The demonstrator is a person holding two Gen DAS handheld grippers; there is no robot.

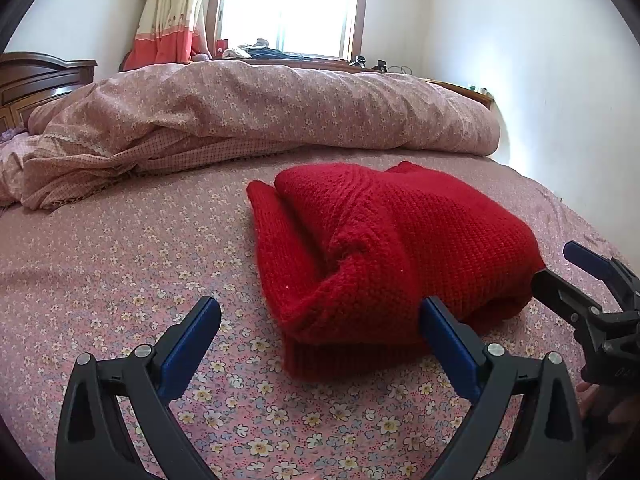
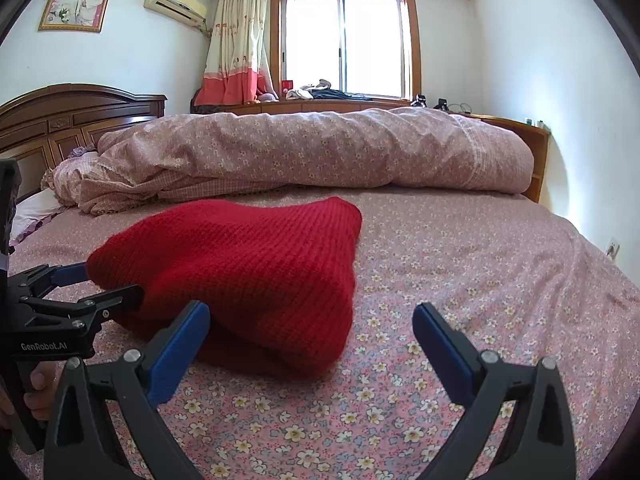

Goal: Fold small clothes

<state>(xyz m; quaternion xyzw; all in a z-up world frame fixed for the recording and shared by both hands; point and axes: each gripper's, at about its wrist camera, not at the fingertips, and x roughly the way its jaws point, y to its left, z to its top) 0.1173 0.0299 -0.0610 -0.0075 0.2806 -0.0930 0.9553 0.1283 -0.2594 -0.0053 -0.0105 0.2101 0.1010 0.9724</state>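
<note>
Sweater (image 1: 384, 248), red and folded, lies on my bed (image 1: 120, 264); left hand-held gripper (image 1: 320, 316) and right hand-held gripper (image 2: 312, 320) both gape wide, grasping nothing.

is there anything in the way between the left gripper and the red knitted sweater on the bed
Nothing visible does. The left gripper stands open right at the near edge of the folded red sweater, with only flowered bedsheet beneath. The right gripper is open beside it.

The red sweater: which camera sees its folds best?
The left wrist view. There the red sweater shows its tucked layers, a sleeve edge along its left side and the ribbed hem in front. The right wrist view shows the sweater mostly as one smooth knitted mound, with the folds hidden.
</note>
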